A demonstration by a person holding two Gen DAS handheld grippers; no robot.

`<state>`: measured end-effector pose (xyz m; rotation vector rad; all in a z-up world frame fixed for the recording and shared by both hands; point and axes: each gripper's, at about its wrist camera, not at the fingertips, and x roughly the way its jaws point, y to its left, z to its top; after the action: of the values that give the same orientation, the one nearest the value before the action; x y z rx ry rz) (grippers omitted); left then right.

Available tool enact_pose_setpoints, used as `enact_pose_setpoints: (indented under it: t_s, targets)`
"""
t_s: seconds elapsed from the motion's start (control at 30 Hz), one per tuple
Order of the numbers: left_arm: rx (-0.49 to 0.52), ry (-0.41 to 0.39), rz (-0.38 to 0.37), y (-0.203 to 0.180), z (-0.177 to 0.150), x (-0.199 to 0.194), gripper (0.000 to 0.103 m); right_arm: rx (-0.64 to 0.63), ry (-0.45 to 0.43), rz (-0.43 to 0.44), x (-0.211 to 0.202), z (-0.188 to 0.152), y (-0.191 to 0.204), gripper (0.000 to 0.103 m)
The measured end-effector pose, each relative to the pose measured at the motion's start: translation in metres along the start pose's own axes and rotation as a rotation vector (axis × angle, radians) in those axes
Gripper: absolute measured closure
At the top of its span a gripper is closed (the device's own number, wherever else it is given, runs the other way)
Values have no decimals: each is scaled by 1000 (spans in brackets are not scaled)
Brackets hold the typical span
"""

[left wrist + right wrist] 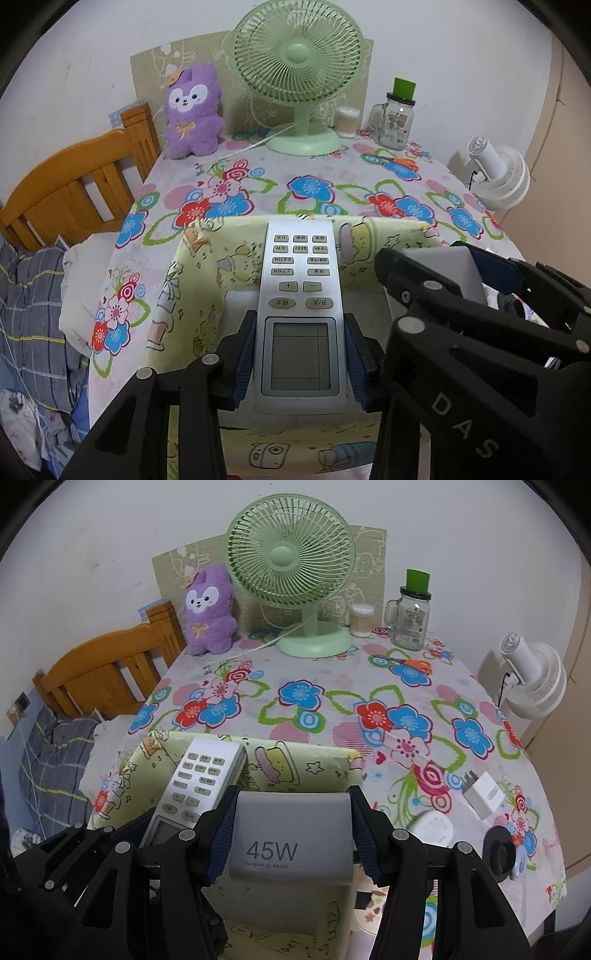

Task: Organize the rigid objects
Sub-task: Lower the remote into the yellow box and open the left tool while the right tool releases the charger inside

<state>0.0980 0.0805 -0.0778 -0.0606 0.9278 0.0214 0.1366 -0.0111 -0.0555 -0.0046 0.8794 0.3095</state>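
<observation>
Both loads hang right above my yellow box (192, 295): left gripper (300, 360) clamps the remote (299, 295) lengthwise toward its far wall, right gripper (291, 834) pinches the 45W charger (291, 838).

the grey charger (291, 834) clamped between my right fingers reads "45w" in large dark figures, with a small line beneath that begins "designed by"; the last word is too fine to make out. the remote control (300, 295) pinched in my left fingers has "+" and "−" on two middle keys, while its other keys carry chinese characters too small to read. the black arm of my right gripper (384, 273), seen from the left wrist, bears the raised letters "das".
</observation>
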Motion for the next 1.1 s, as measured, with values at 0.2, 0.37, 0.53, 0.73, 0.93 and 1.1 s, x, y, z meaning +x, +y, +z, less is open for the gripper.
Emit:
enact_pose_setpoints:
  t_s: [0.2, 0.37, 0.53, 0.73, 0.93, 1.1]
  targets:
    - [-6, 13, 11, 6, -1, 8, 50, -26, 8, -16, 12, 0, 7, 43]
    - [15, -27, 19, 2, 1, 5, 24, -48, 22, -31, 20, 0, 7, 32]
    - [-4, -26, 12, 3, 5, 7, 13, -31, 23, 11, 19, -1, 2, 32]
    - [-2, -43, 3, 0, 4, -1, 7, -31, 26, 32, 10, -1, 1, 31]
    - [4, -63, 0, -8, 0, -14, 6, -47, -20, -17, -7, -4, -2, 13]
    - [10, -78, -7, -18, -4, -22, 6, -39, -30, -14, -19, -8, -9, 12]
